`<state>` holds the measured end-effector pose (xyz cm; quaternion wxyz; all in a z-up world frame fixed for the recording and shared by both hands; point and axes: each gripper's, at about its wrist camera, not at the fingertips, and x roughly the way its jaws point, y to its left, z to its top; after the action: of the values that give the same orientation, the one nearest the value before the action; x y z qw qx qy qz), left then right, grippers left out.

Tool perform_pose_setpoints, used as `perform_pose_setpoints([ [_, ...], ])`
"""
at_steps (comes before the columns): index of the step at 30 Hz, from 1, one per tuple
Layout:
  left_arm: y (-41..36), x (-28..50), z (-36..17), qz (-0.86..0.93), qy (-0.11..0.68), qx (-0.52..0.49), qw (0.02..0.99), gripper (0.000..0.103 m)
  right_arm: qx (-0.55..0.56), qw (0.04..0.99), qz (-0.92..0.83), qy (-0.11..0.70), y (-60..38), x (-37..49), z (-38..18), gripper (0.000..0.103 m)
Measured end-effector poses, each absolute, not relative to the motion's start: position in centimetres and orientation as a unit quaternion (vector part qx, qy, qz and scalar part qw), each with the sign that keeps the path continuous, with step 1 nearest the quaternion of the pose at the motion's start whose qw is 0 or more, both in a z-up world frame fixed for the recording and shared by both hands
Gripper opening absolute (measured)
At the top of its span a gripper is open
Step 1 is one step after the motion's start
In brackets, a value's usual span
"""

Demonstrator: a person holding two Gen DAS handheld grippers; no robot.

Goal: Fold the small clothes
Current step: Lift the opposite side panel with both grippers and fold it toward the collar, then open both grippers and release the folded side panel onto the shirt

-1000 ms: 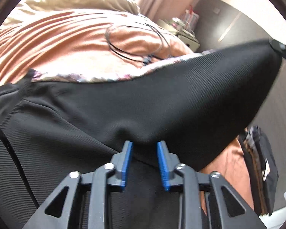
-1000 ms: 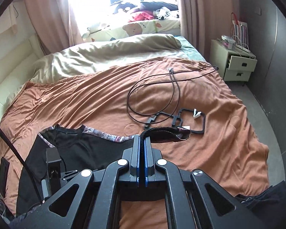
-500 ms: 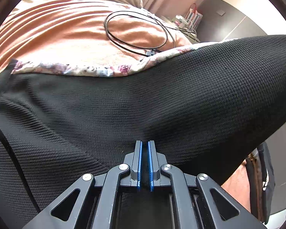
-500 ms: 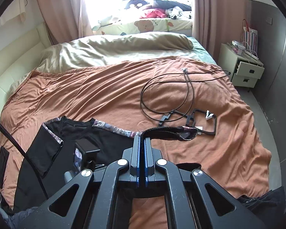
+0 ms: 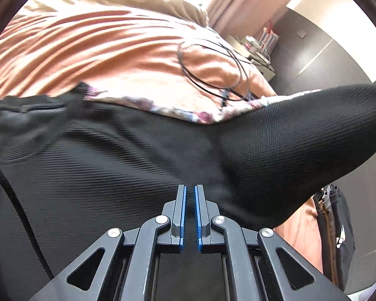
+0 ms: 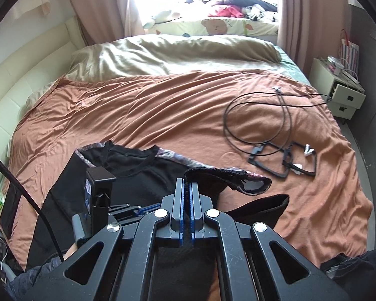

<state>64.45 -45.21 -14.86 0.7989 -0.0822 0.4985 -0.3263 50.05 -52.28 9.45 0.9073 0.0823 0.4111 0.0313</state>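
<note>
Nearest, the left gripper has just closed, its blue pads pinching the lower edge of the black top. The right gripper is clamped on the top's floral-trimmed sleeve edge. The garment lies partly lifted over the orange bedspread, with a coiled cable beyond. It appears light, limp knit, best held at hems and seams.

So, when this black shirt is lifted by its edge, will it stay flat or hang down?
Probably hang: the black shirt already drapes and curls beside the right gripper. It looks light, thin knit. Its ribbed weave likely grips rather than slips.
</note>
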Motion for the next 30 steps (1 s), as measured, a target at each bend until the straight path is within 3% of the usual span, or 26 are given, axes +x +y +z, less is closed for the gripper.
perform_pose_setpoints([
  [17, -31.1, 63.9, -12.8, -0.246, 0.493, -0.108, 0.827, 0.007, 0.097, 0.885, 0.112, 0.441, -43.2, 57.1, 4.7, 0.004],
  [18, -30.5, 63.9, -12.8, -0.241, 0.494, -0.108, 0.829, 0.006, 0.101, 0.885, 0.121, 0.438, -42.9, 57.1, 4.6, 0.019],
  [19, -30.0, 63.8, -12.8, -0.237, 0.494, -0.109, 0.829, 0.007, 0.102, 0.887, 0.121, 0.433, -42.8, 56.9, 4.7, 0.05],
  [20, -29.4, 63.8, -12.7, -0.232, 0.494, -0.112, 0.83, 0.007, 0.105, 0.89, 0.118, 0.427, -43.1, 56.6, 4.7, 0.065],
  [21, -29.0, 63.7, -12.7, -0.23, 0.494, -0.115, 0.831, 0.007, 0.111, 0.894, 0.113, 0.419, -43.4, 56.2, 4.8, 0.073],
  [27, -28.1, 62.9, -12.3, -0.222, 0.5, -0.118, 0.829, 0.013, 0.17, 0.9, 0.071, 0.396, -46.7, 51.8, 4.2, 0.073],
  [30, -28.6, 62.6, -12.3, -0.225, 0.503, -0.118, 0.826, 0.028, 0.216, 0.899, 0.03, 0.379, -48.7, 48.1, 2.4, 0.073],
])
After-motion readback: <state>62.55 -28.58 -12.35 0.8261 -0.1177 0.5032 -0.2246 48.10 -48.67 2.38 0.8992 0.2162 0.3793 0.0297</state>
